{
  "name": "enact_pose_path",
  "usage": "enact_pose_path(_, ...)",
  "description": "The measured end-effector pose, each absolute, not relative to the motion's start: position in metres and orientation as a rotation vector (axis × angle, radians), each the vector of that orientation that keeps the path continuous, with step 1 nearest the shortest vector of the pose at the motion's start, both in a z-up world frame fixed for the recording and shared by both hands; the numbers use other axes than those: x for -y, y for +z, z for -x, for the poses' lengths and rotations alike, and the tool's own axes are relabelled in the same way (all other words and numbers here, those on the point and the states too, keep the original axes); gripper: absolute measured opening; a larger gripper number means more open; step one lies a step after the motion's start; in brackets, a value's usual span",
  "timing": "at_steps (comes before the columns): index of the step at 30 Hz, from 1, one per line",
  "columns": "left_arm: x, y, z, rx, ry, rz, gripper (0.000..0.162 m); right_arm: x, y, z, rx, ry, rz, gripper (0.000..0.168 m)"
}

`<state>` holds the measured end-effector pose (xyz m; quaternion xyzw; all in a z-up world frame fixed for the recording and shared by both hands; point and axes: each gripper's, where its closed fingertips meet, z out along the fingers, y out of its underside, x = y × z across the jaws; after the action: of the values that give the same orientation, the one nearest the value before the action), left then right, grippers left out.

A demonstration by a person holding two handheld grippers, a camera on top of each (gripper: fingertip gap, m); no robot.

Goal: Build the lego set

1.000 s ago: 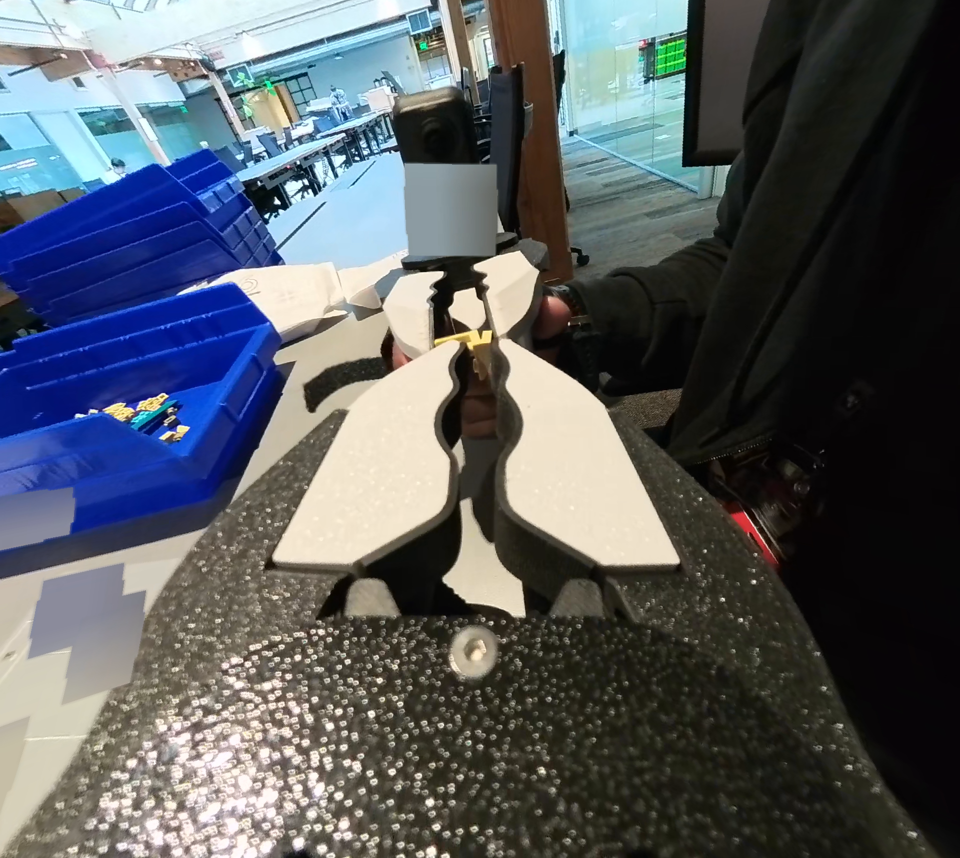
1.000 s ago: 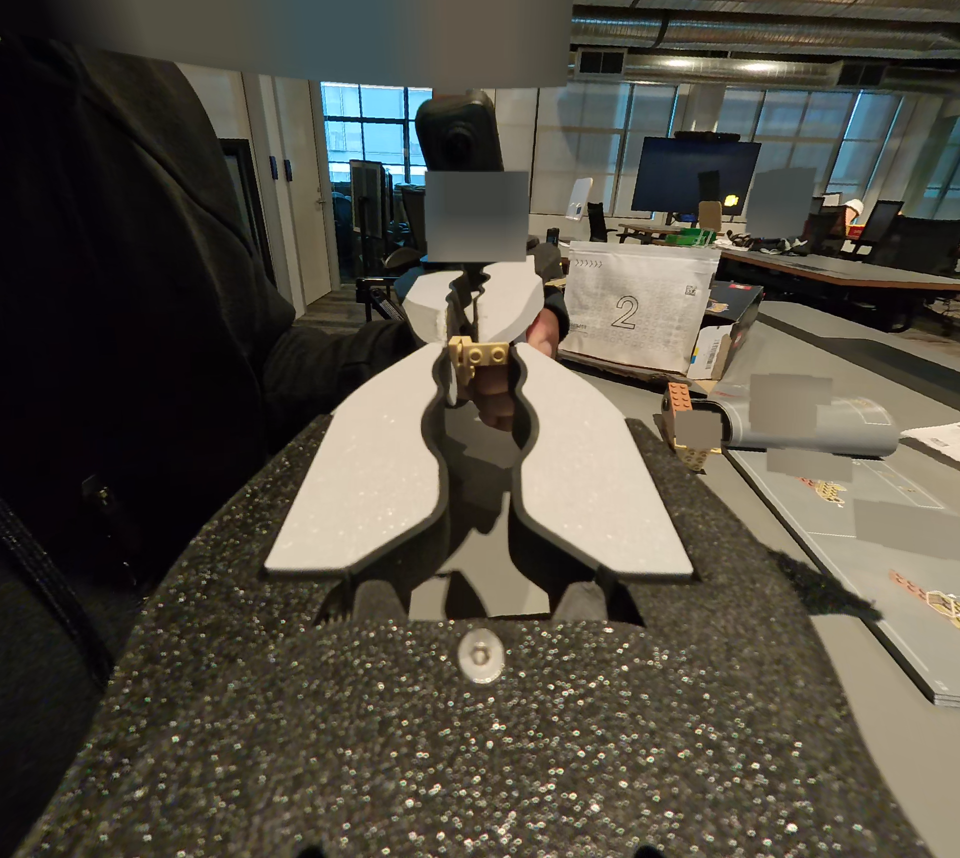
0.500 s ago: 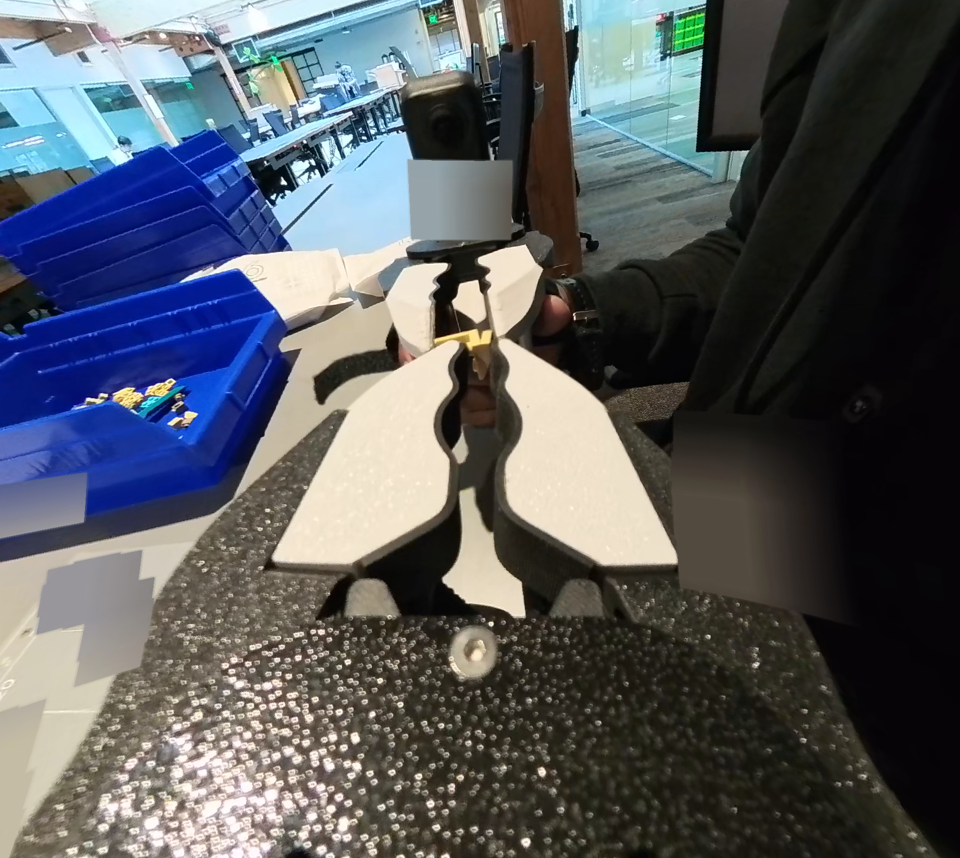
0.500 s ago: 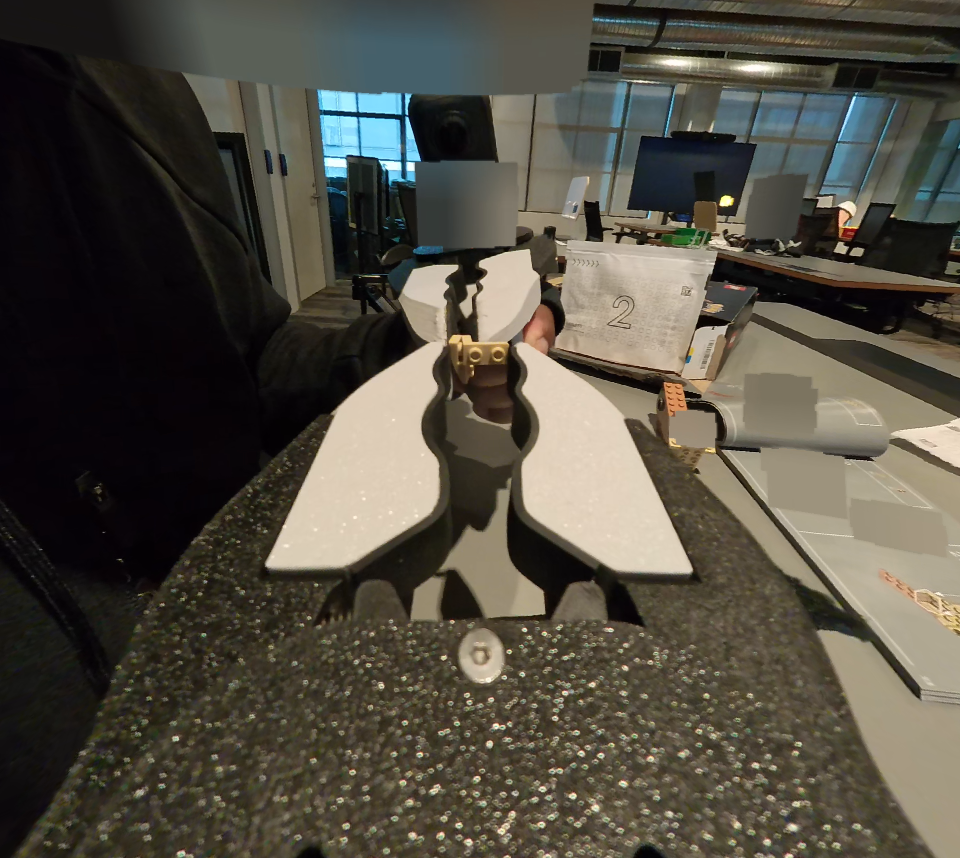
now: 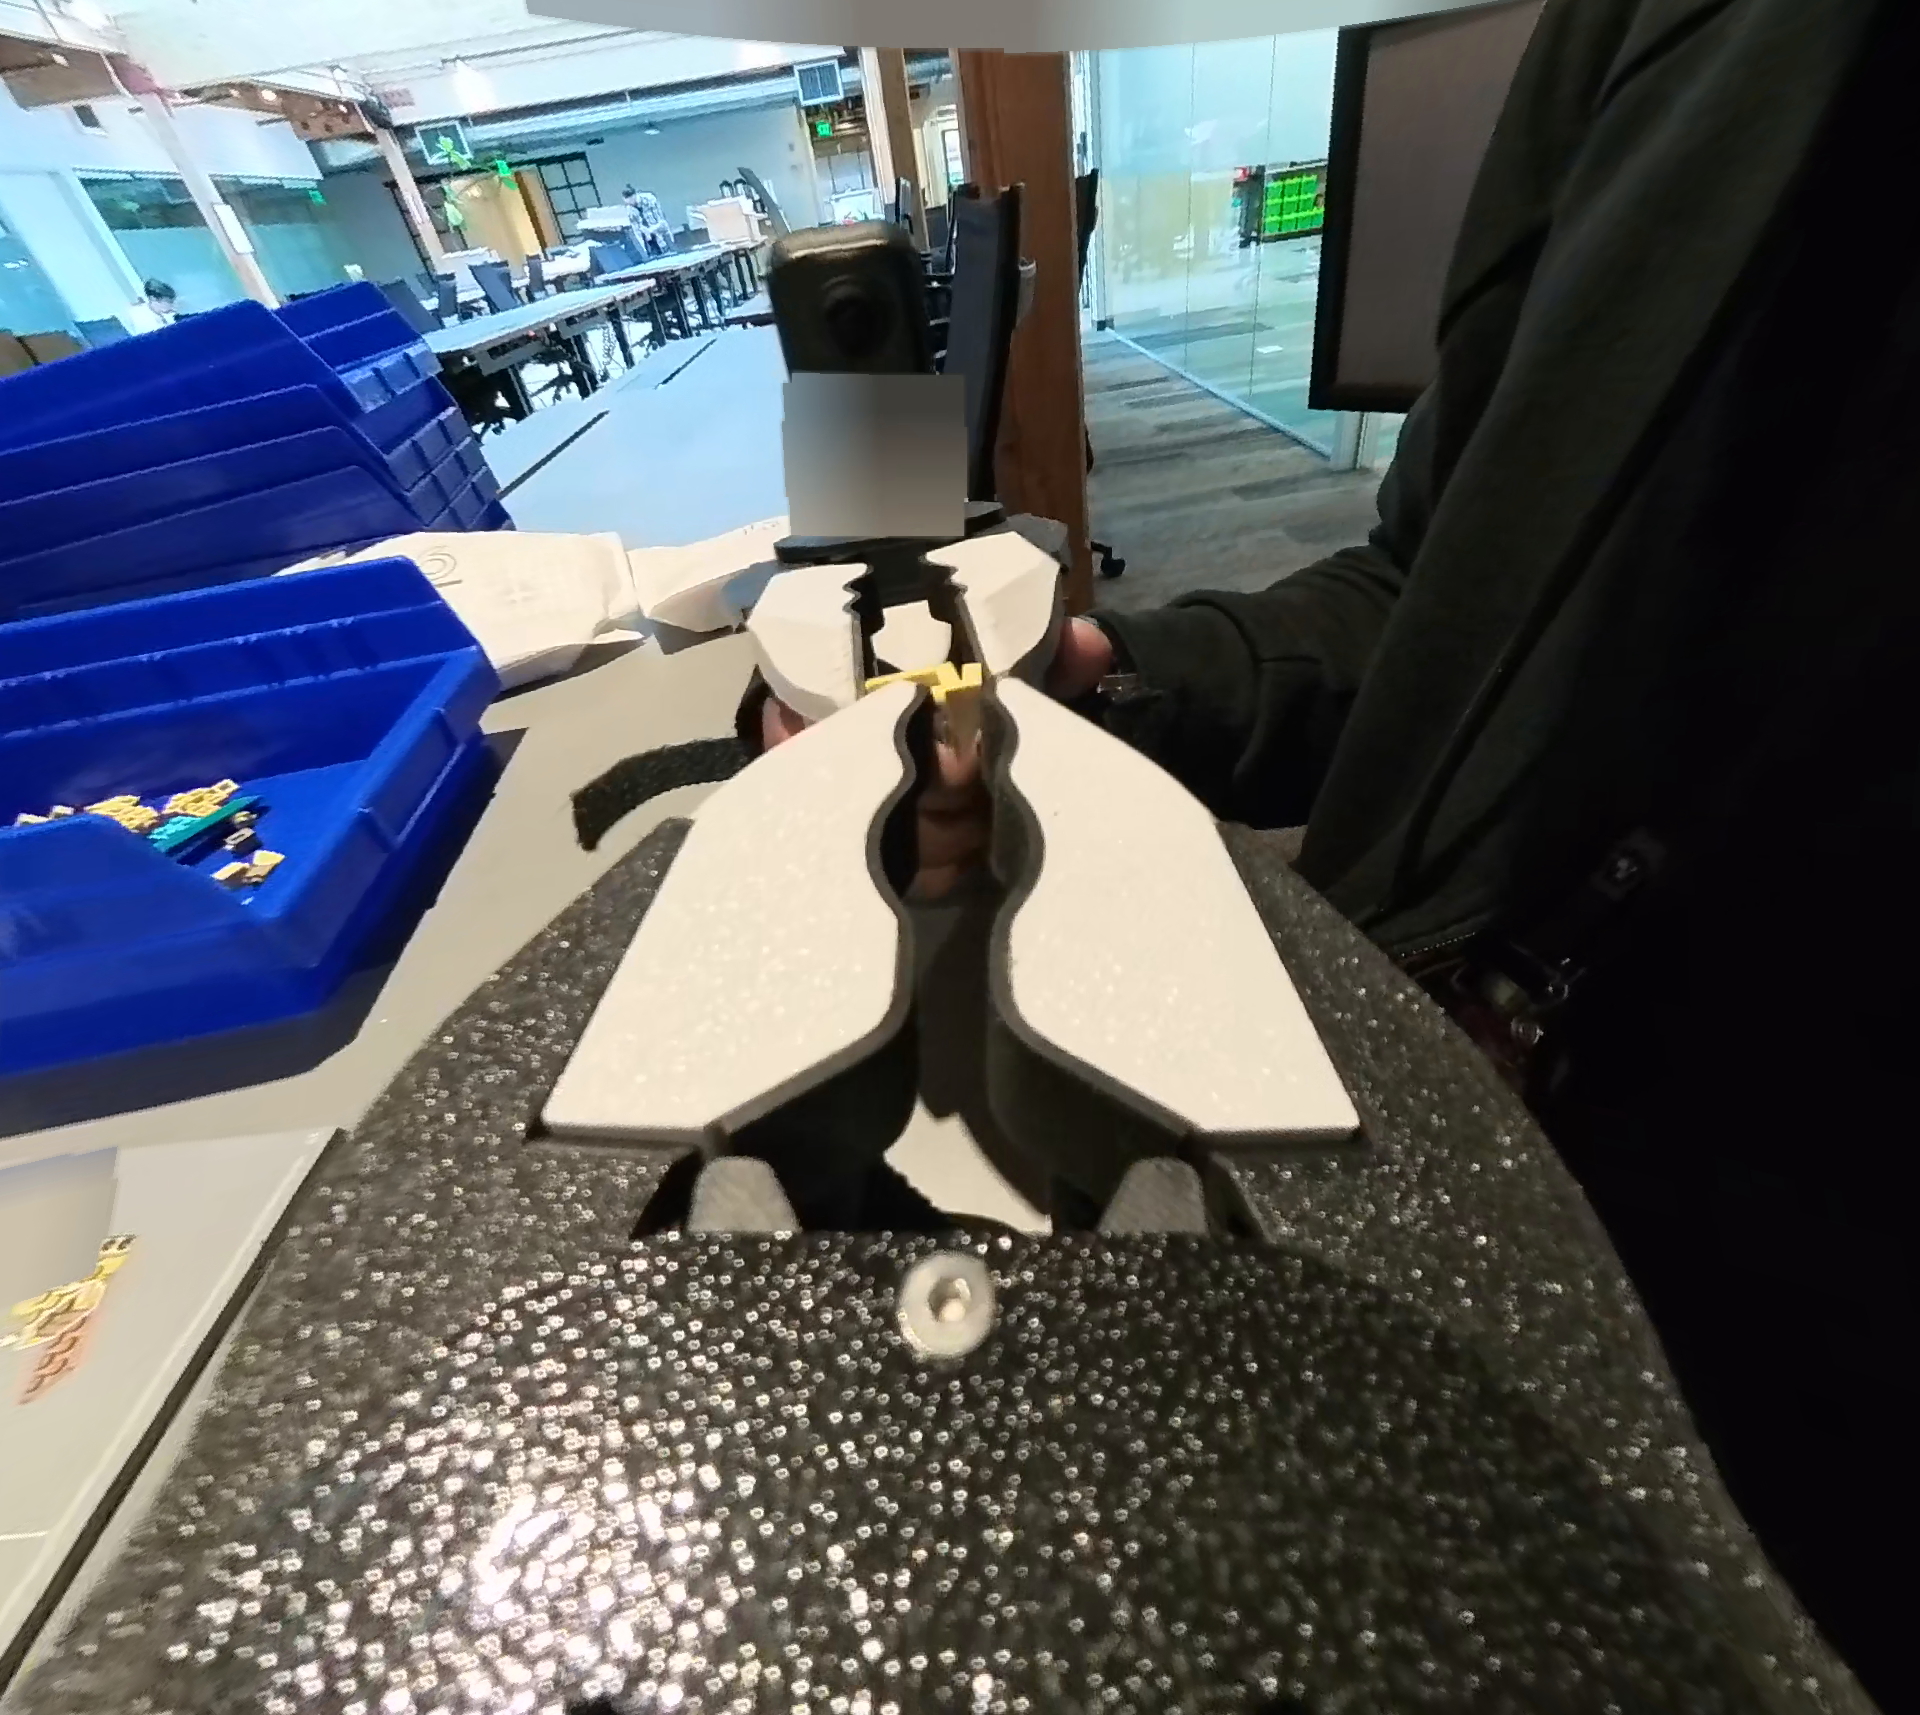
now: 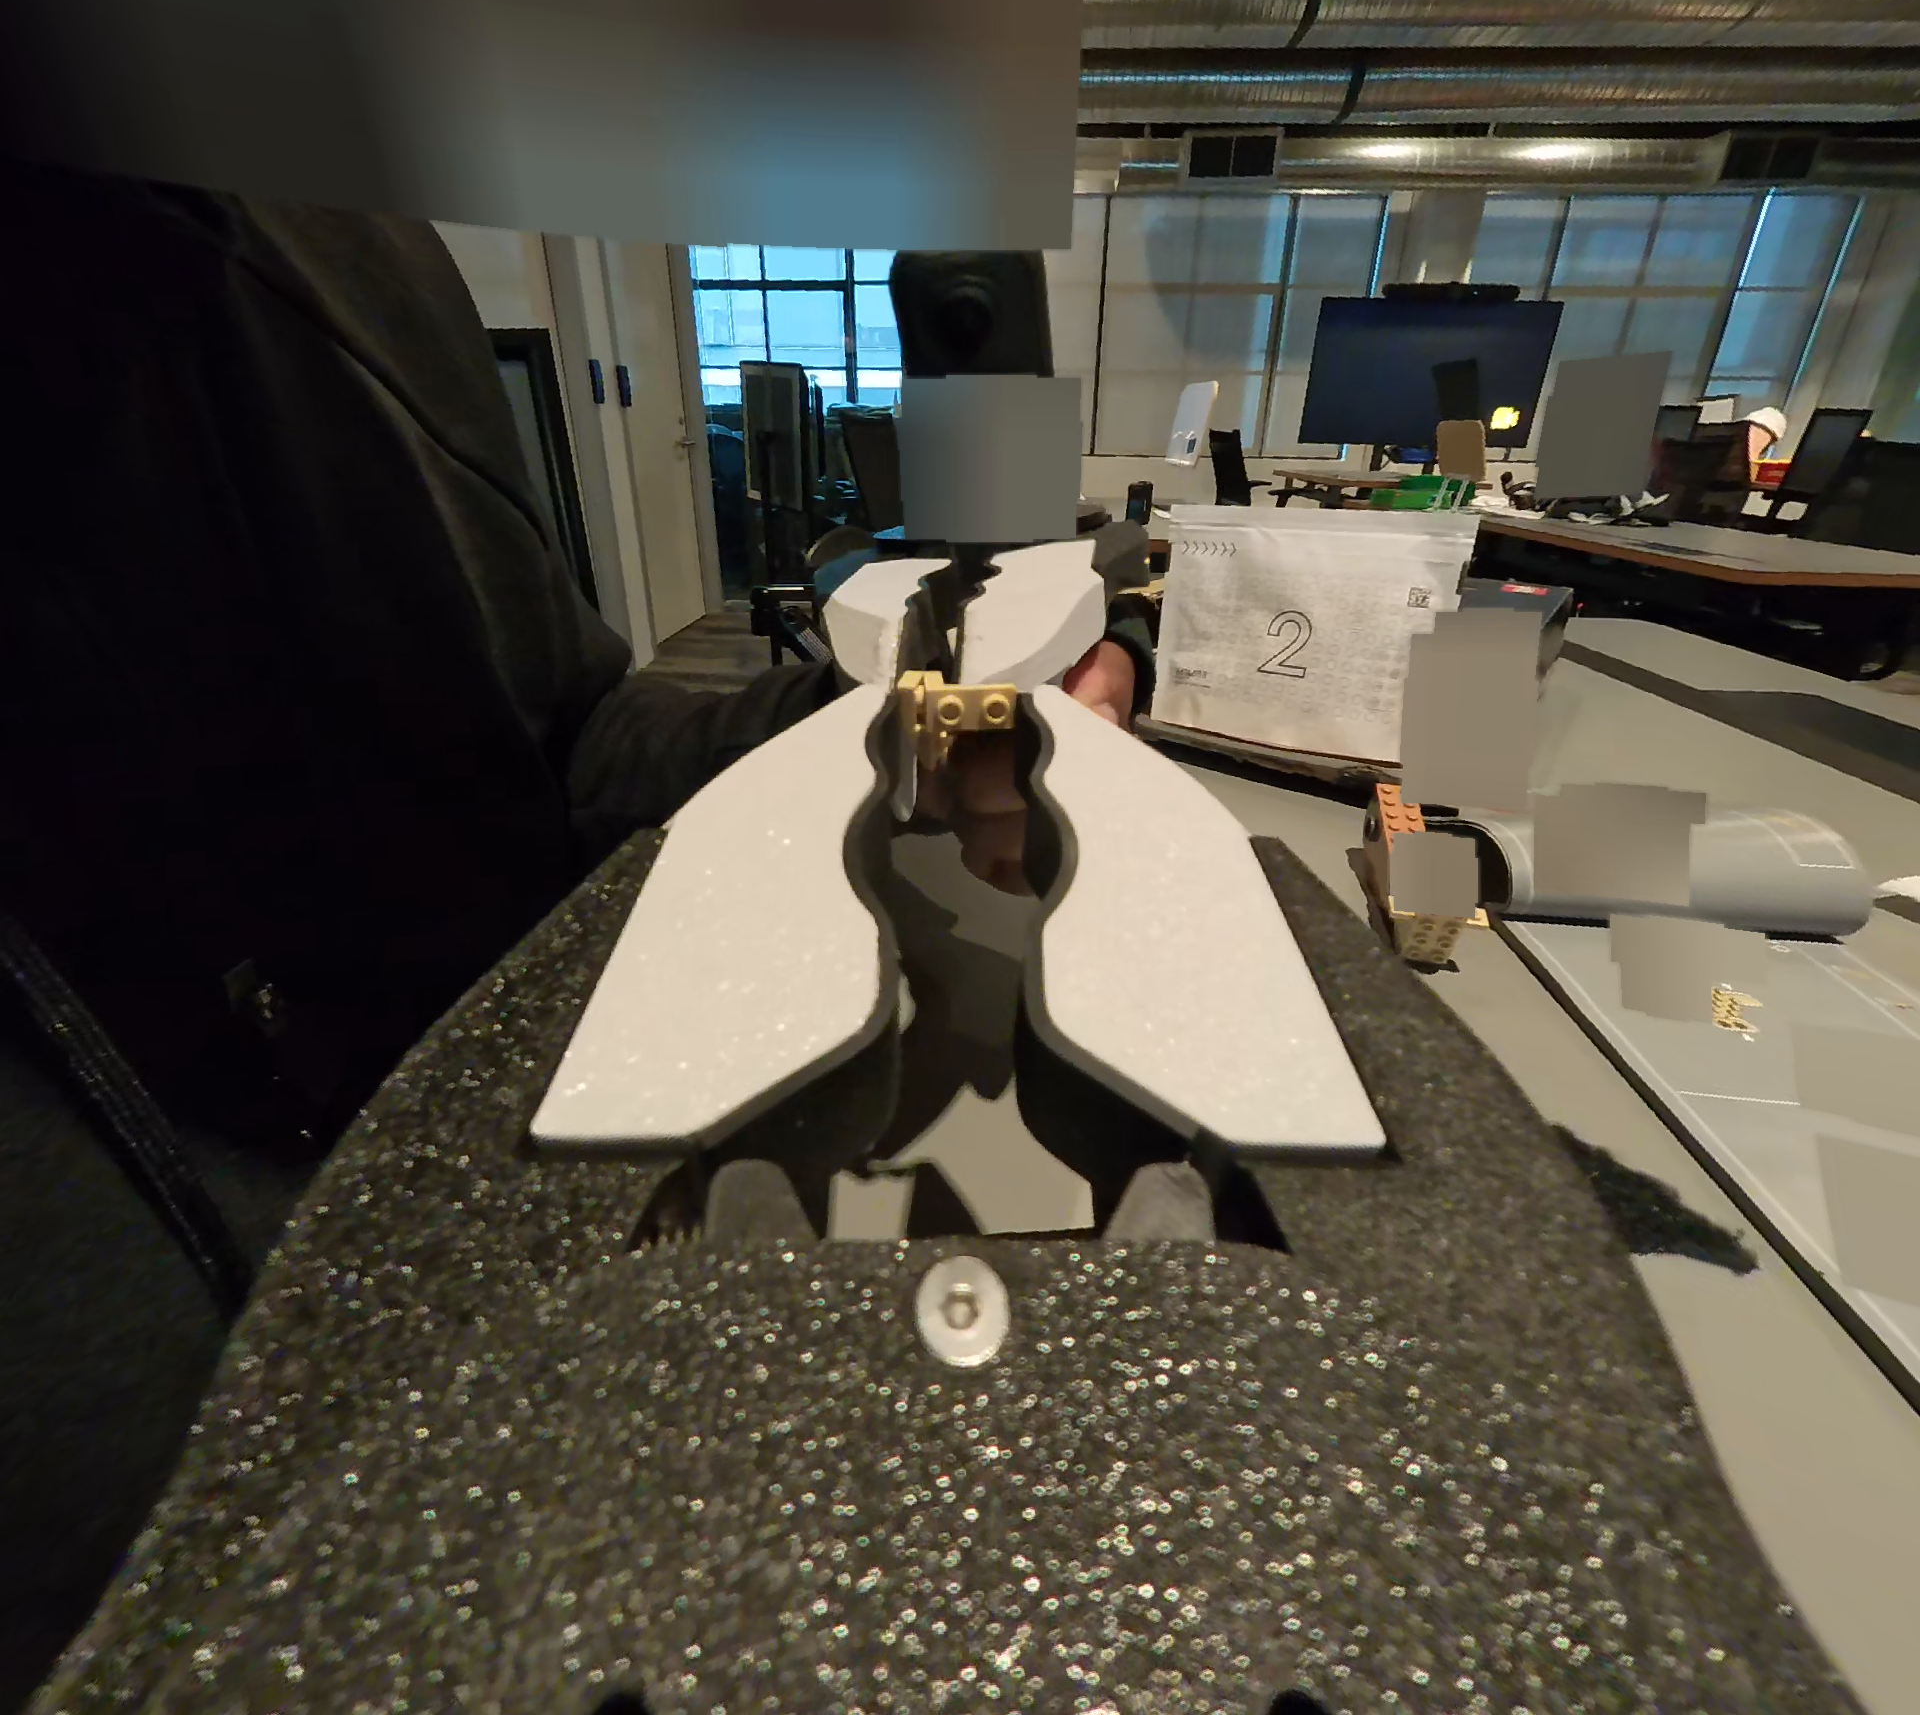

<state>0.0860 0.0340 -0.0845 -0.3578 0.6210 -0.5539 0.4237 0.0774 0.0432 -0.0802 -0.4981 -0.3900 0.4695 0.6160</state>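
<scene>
My two grippers meet tip to tip in the air in front of a person in a dark jacket. In the left wrist view my left gripper (image 5: 951, 709) is shut on a thin tan lego piece (image 5: 961, 720), seen edge-on. The right gripper (image 5: 914, 626) faces it and touches that piece. In the right wrist view my right gripper (image 6: 956, 715) is shut on a tan lego plate (image 6: 971, 709) with two studs towards me. A tan bracket piece (image 6: 916, 709) sits at its left end. The left gripper (image 6: 956, 616) is right behind it.
Blue bins (image 5: 343, 730) stand left on the white table, the nearest holding small tan and teal pieces (image 5: 187, 818). White bags (image 5: 520, 585) lie behind. On the grey table are a numbered white bag (image 6: 1309, 626), an orange-and-tan brick build (image 6: 1423, 886) and a curled instruction booklet (image 6: 1714, 865). The tips of both grippers are at nearly the same place.
Both grippers stay shut and tip to tip with the tan pieces between them. The views have only drifted slightly; nothing was let go or taken.
</scene>
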Motion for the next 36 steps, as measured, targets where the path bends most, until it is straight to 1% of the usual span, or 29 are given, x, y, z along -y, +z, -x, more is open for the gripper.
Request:
enact_pose_path(11,-0.0334,-0.0821,-0.0855,-1.529,-1.428,0.892,0.009,-0.0434,-0.0785,-0.0780,0.890,1.073,1.139,0.019)
enact_pose_path(28,-0.0333,-0.0808,-0.0896,-1.556,-1.256,0.867,0.007,-0.0412,-0.0763,-0.0810,0.888,1.067,1.113,0.019)
enact_pose_path(36,-0.0327,-0.0814,-0.0895,-1.557,-1.273,0.871,0.007,-0.0409,-0.0769,-0.0808,0.893,1.063,1.117,0.019)
